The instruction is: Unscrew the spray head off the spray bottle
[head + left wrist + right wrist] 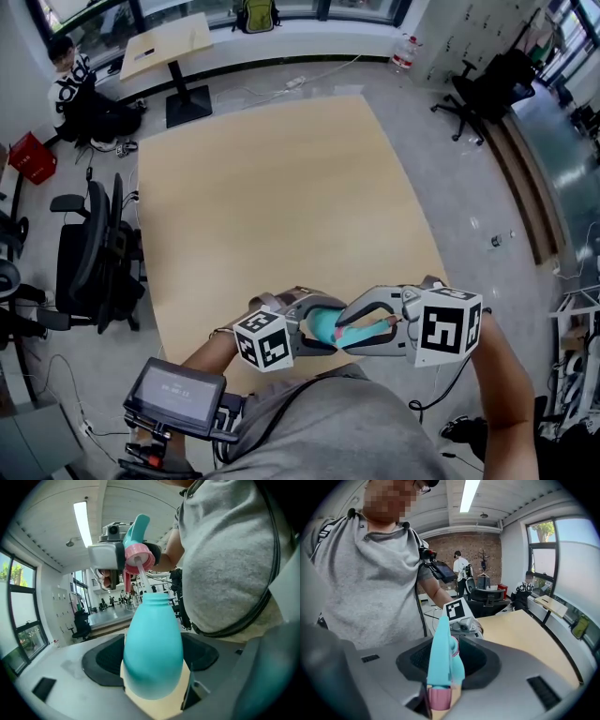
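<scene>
In the left gripper view the teal spray bottle (152, 648) sits between the pads of my left gripper (152, 665), which is shut on its body, neck pointing away. The spray head (137, 536), teal with a pink collar (139, 557), is lifted off the open neck. Its thin dip tube (143, 581) still reaches down into the neck. My right gripper (440, 667) is shut on the spray head (443, 653), pink collar (439, 698) nearest the camera. From the head view both grippers, left (317, 330) and right (354, 330), meet over the near table edge, close to my body.
The light wooden table (281, 187) stretches away in front. A black office chair (94, 258) stands at its left side. A tablet-like device (176, 396) hangs on my left forearm. A second table (169, 47) and a seated person (80, 80) are at the far left.
</scene>
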